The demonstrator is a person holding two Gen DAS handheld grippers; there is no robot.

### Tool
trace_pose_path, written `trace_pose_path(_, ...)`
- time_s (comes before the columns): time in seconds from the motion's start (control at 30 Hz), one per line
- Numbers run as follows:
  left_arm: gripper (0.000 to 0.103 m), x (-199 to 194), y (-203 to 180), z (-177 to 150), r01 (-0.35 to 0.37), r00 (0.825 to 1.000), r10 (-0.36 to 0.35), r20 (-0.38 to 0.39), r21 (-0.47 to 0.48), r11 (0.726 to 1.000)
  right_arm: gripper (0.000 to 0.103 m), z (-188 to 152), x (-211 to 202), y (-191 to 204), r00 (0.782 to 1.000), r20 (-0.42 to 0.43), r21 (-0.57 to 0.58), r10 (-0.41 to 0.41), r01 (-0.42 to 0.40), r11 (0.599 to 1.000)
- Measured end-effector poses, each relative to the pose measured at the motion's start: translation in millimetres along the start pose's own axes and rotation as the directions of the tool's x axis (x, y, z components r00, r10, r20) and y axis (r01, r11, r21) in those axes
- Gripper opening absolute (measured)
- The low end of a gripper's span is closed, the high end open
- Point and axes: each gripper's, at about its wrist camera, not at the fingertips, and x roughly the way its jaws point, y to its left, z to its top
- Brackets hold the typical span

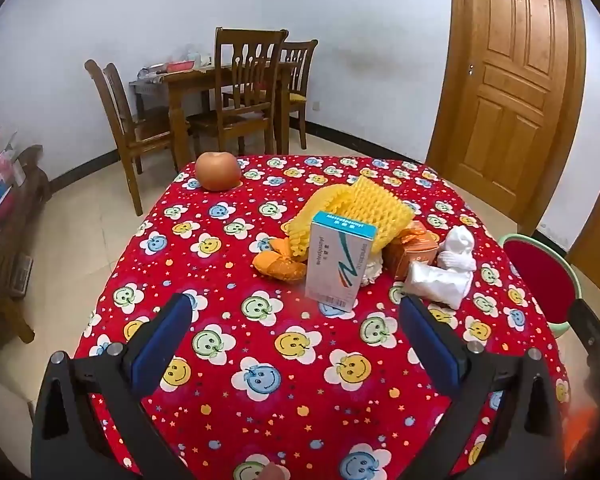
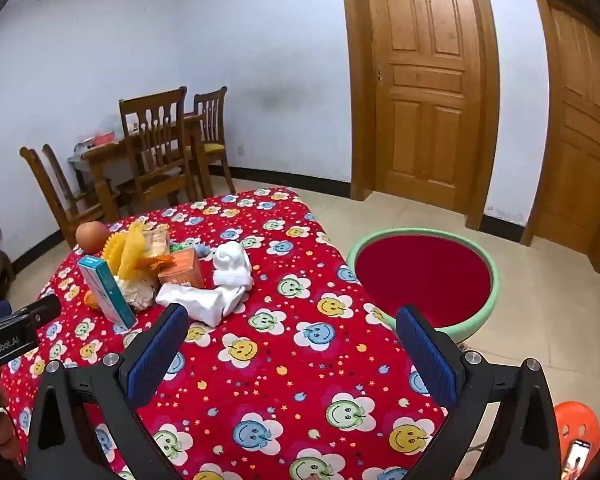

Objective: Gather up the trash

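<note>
Ok, left gripper (image 1: 296, 328) tilted down, jaws wide, empty; box (image 1: 338, 264) just ahead. Right gripper (image 2: 292, 336) same, over tablecloth (image 2: 284, 384).

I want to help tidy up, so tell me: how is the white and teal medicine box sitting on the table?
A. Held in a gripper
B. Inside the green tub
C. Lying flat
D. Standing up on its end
D: the medicine box stands upright on the red tablecloth, in front of the yellow foam net, and both wide-open grippers are clear of it.
</note>
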Motion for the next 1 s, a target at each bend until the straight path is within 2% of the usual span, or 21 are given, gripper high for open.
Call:
trace_pose_path(0.27,0.102,-13,5,2,0.005,1.0,-0.005,0.013,-0.004,1.0,0.103,0,-2,-1,1.0,-0.012,0.009,0.021,-0.021,1.0)
trace_pose_path(1.0,0.102,-17,17,2,-0.008,1.0,0.009,0.018,-0.028,1.0,0.103,-4,6,4,0.997,-0.045,-0.006,0.057,-0.057,0.998)
